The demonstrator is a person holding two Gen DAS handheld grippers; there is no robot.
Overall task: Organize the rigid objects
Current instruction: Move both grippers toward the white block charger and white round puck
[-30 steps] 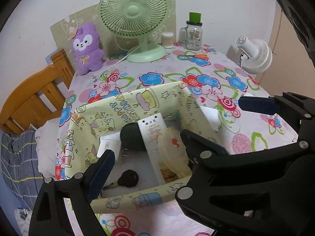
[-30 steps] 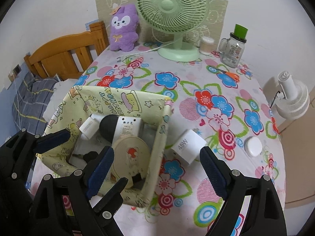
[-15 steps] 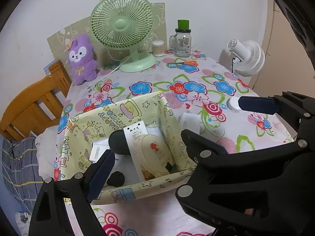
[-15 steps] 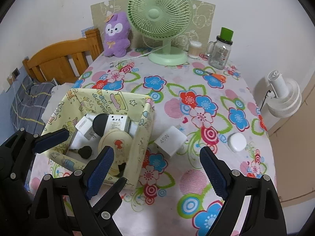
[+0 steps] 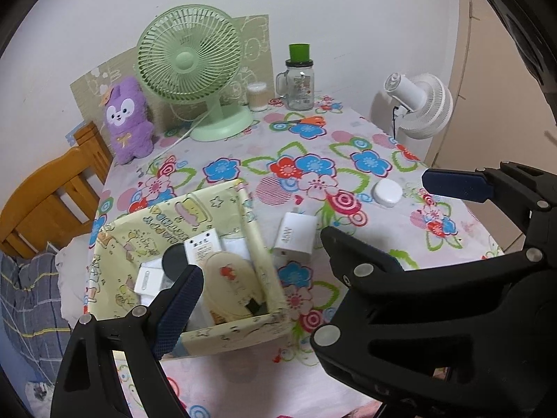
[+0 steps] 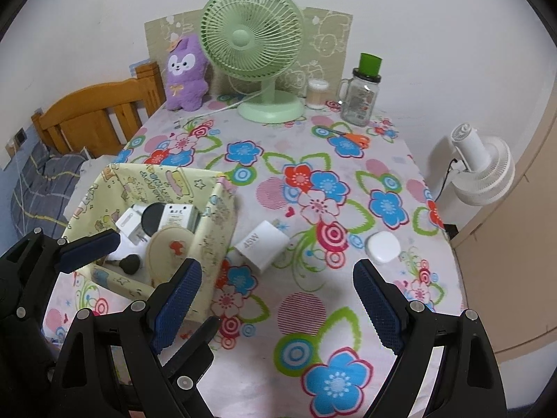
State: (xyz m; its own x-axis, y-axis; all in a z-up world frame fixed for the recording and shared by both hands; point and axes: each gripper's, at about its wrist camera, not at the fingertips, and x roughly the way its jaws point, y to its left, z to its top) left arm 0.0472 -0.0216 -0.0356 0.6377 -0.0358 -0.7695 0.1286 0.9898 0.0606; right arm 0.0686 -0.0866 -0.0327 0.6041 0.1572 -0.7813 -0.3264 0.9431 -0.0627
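both grippers are held above the flowered tablecloth (image 6: 348, 209) with jaws spread wide and nothing between them: the left gripper (image 5: 306, 237) and the right gripper (image 6: 278, 299). a white 45w charger (image 6: 261, 245) lies on the cloth just beside the yellow patterned box (image 6: 216, 216), which holds chargers and a round compact. a white round case (image 6: 382, 246) lies apart, to the charger's right.

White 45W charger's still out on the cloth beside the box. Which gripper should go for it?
Right, probably. The right gripper is open and empty, and the charger lies just ahead of its gap. The left gripper hangs over the box, farther off to the side.
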